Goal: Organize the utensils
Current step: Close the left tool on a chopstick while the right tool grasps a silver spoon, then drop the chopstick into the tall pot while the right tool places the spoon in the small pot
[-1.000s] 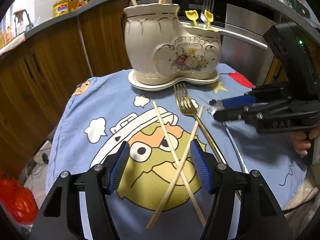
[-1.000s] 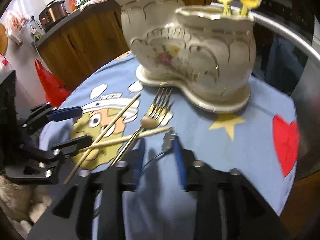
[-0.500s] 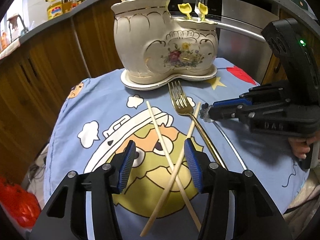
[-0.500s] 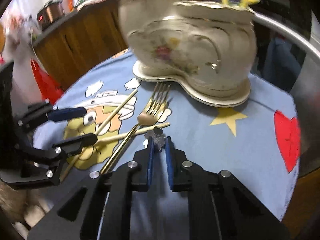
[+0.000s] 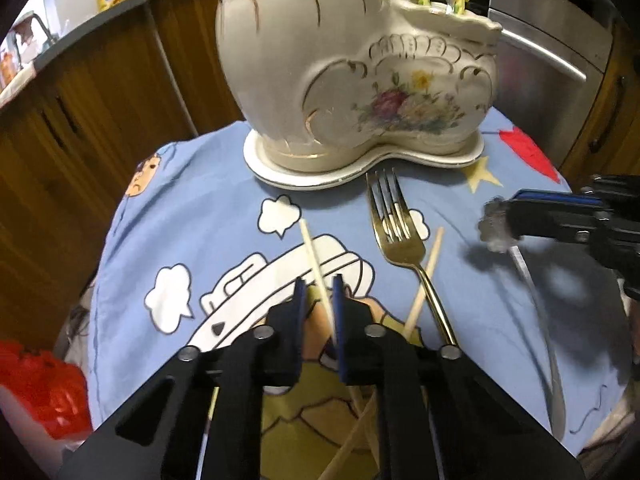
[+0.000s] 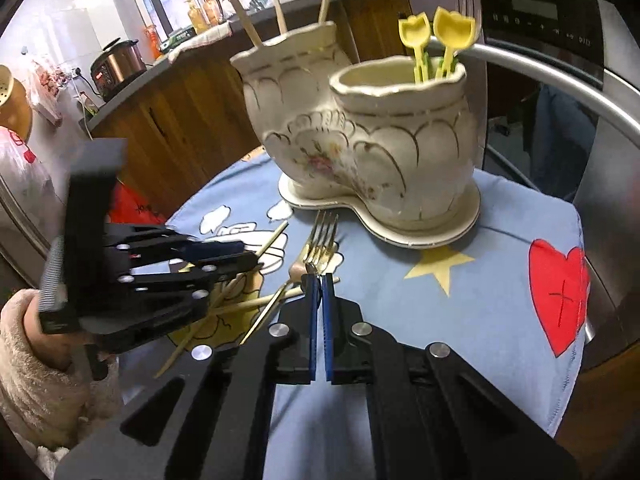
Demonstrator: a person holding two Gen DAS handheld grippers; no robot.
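Observation:
A cream boot-shaped ceramic holder [image 5: 352,80] stands on its plate at the far side of the blue cartoon cloth; it also shows in the right wrist view [image 6: 360,140]. It holds chopsticks, yellow tulip picks [image 6: 436,36] and a fork. My left gripper [image 5: 318,300] is closing on a wooden chopstick [image 5: 316,268]. A second chopstick [image 5: 424,280] and a gold fork [image 5: 396,236] lie beside it. My right gripper [image 6: 319,284] is shut on a silver utensil handle with a flower-shaped end [image 5: 494,226], held above the cloth.
Wooden cabinets [image 5: 100,92] stand behind the table on the left, and a steel appliance [image 5: 552,52] on the right. A red bag [image 5: 36,384] lies low at the left. A rice cooker [image 6: 118,64] sits on the counter.
My left gripper moved forward and narrowed from wide open onto one chopstick. My right gripper shut on the silver utensil and lifted it, swinging right.

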